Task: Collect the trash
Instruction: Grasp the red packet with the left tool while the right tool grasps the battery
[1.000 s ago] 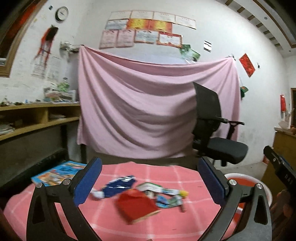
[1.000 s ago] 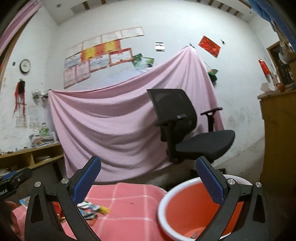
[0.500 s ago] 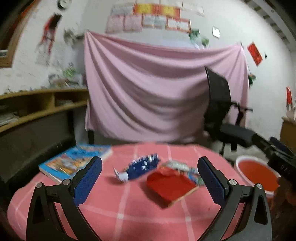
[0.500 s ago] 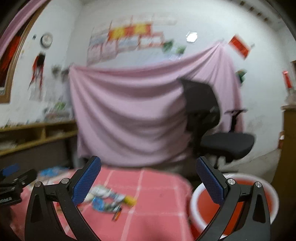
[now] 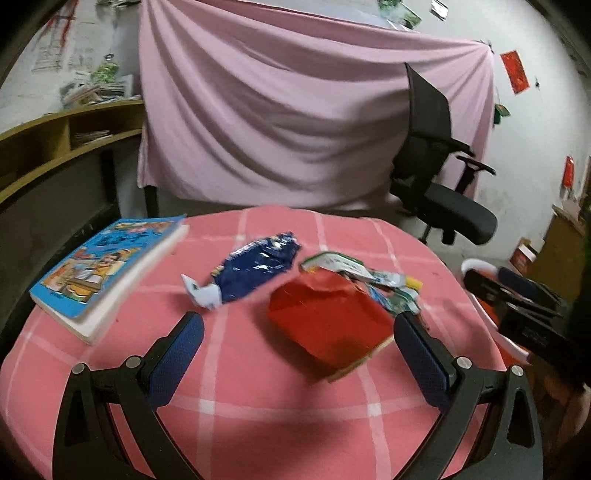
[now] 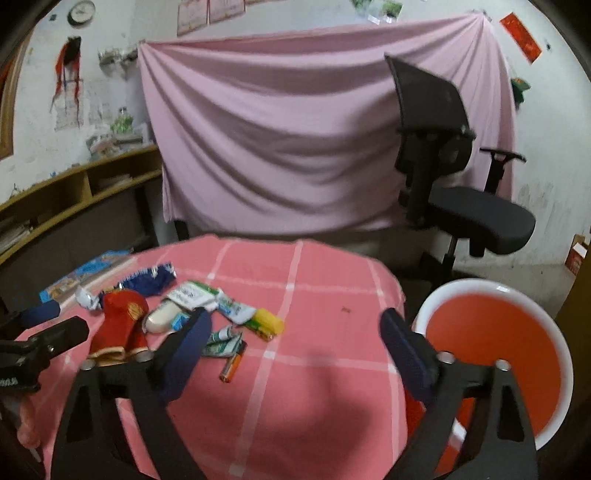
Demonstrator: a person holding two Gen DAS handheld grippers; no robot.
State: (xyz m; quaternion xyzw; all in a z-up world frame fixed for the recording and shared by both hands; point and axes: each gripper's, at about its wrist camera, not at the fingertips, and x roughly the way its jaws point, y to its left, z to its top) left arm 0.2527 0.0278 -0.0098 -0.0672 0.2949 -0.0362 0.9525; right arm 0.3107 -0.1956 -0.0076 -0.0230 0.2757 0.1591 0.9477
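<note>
1. At my ten o'clock, a comic book point(image 5: 107, 269) lies on the pink checked tablecloth point(image 5: 280, 398).
2. At twelve o'clock, a pink sheet point(image 6: 295, 125) hangs across the wall.
3. At two o'clock, I see a black office chair point(image 6: 454, 177) standing on the floor.
4. At nine o'clock, wooden shelves point(image 5: 55, 147) line the wall.
5. Top left, a wall clock point(image 6: 82, 7).

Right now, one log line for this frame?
phase: approach | left gripper: open, over red packet | right gripper: open, empty | bin: beside table | trash: on table
</note>
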